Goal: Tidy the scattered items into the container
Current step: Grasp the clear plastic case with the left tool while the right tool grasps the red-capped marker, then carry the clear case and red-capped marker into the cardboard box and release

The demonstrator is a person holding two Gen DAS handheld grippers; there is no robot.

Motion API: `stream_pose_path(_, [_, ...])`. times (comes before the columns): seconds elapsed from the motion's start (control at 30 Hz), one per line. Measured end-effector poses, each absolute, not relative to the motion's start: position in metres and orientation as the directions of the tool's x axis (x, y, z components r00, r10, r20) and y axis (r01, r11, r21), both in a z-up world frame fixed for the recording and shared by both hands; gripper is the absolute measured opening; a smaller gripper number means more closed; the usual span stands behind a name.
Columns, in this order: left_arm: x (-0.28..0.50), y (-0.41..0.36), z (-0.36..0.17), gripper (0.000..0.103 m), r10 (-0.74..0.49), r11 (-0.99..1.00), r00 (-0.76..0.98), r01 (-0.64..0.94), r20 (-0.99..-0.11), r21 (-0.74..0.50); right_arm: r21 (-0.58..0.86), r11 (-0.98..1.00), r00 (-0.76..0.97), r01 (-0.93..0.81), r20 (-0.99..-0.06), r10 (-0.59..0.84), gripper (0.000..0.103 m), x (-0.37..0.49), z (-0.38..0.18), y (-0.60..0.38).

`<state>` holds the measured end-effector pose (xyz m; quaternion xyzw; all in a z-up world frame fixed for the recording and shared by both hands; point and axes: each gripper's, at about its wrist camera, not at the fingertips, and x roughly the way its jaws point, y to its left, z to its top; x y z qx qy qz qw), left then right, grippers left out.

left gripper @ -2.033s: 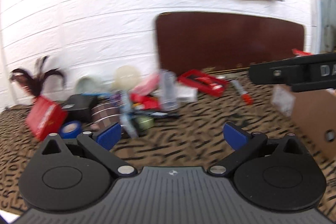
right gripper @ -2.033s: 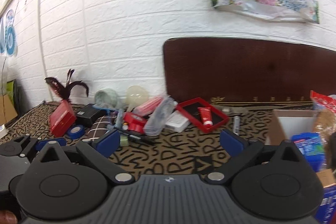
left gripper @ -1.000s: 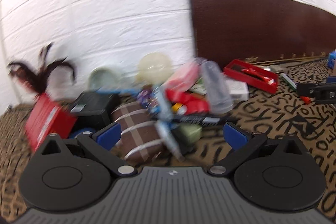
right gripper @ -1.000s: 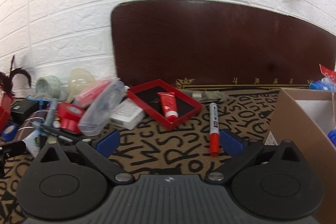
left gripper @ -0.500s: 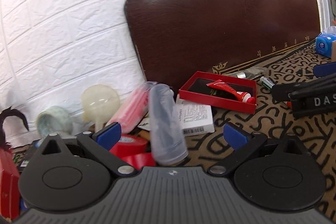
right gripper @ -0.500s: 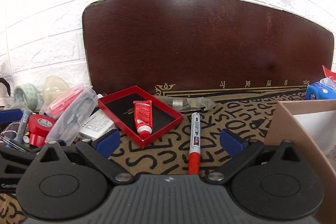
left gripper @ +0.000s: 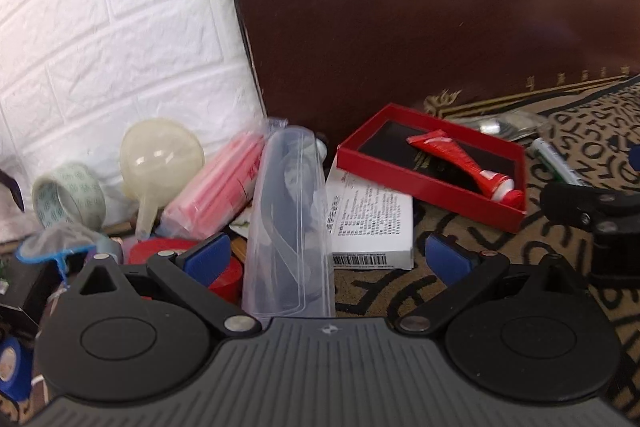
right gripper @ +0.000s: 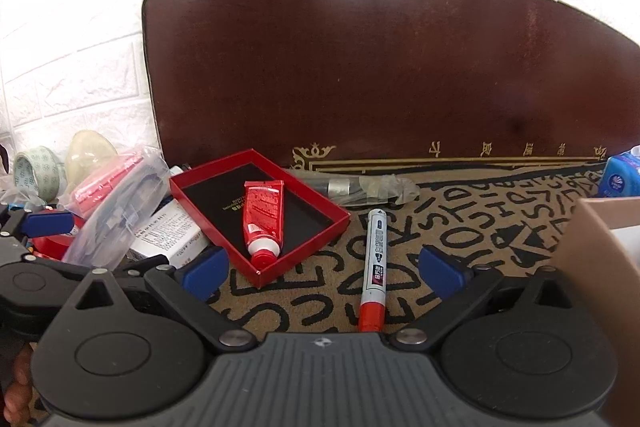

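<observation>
My left gripper (left gripper: 328,259) is open, its blue pads on either side of a clear plastic case (left gripper: 288,219) that lies among the pile; they do not touch it. A white printed box (left gripper: 370,223) lies just right of the case. My right gripper (right gripper: 322,271) is open above a red-capped marker (right gripper: 374,267), which lies between its pads. A red tray (right gripper: 256,211) holding a red tube (right gripper: 262,215) sits to the marker's left; it also shows in the left wrist view (left gripper: 432,167). The cardboard box (right gripper: 600,267) stands at the right edge.
A tape roll (left gripper: 68,195), a pale funnel (left gripper: 160,163), a pink packet (left gripper: 216,191) and red tape (left gripper: 224,267) crowd the left by the white brick wall. A dark wooden board (right gripper: 380,67) leans behind. A wrapped grey item (right gripper: 360,187) and blue tissue pack (right gripper: 622,179) lie at the back.
My left gripper has moved forward and right, up to the clear case. My right gripper has moved closer to the marker and down. Both stay open.
</observation>
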<state>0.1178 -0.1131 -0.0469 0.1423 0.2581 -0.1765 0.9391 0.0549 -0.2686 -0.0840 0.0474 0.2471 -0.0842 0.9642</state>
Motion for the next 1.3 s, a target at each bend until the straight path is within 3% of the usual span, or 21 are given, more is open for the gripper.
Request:
stream_pose_path(0.23, [0.127, -0.118, -0.060, 0.096, -0.247, 0.898, 0.782, 0.406, -0.572, 0.167, 0.060, 0.980, 0.844, 0.189, -0.520, -0.130, 0.097, 0.070, -0.095, -0.281])
stream_pose_path(0.33, [0.125, -0.120, -0.058, 0.080, -0.247, 0.899, 0.786, 0.404, -0.567, 0.168, 0.062, 0.978, 0.834, 0.199, -0.535, -0.136, 0.092, 0.077, -0.099, -0.284])
stream_pose_path(0.4, [0.125, -0.122, -0.057, 0.060, -0.259, 0.894, 0.778, 0.417, -0.573, 0.162, 0.066, 0.977, 0.826, 0.204, -0.548, -0.135, 0.087, 0.082, -0.102, -0.286])
stream_pose_path(0.53, [0.125, -0.123, -0.057, 0.055, -0.264, 0.891, 0.776, 0.424, -0.572, 0.163, 0.107, 0.969, 0.815, 0.222, -0.566, -0.124, 0.066, 0.086, -0.107, -0.295])
stream_pose_path(0.63, [0.123, -0.125, -0.058, 0.053, -0.259, 0.888, 0.783, 0.423, -0.565, 0.179, 0.090, 0.969, 0.808, 0.230, -0.572, -0.139, 0.063, 0.090, -0.109, -0.294])
stream_pose_path(0.7, [0.123, -0.124, -0.059, 0.051, -0.258, 0.892, 0.782, 0.418, -0.568, 0.170, 0.080, 0.968, 0.803, 0.238, -0.577, -0.150, 0.051, 0.092, -0.110, -0.294])
stream_pose_path(0.73, [0.124, -0.124, -0.059, 0.050, -0.259, 0.894, 0.781, 0.417, -0.568, 0.165, 0.079, 0.968, 0.803, 0.239, -0.577, -0.151, 0.028, 0.092, -0.110, -0.295])
stream_pose_path(0.77, [0.123, -0.122, -0.058, 0.049, -0.260, 0.896, 0.782, 0.414, -0.567, 0.159, 0.083, 0.968, 0.802, 0.237, -0.580, -0.147, 0.020, 0.092, -0.109, -0.296])
stream_pose_path(0.97, [0.116, -0.100, -0.055, 0.046, -0.274, 0.916, 0.776, 0.391, -0.568, 0.093, 0.104, 0.969, 0.819, 0.222, -0.560, -0.128, 0.015, 0.082, -0.104, -0.295])
stream_pose_path(1.3, [0.067, -0.060, -0.029, 0.044, -0.318, 0.918, 0.800, 0.394, -0.508, 0.047, 0.115, 0.976, 0.856, 0.186, -0.506, -0.104, 0.015, 0.038, -0.080, -0.273])
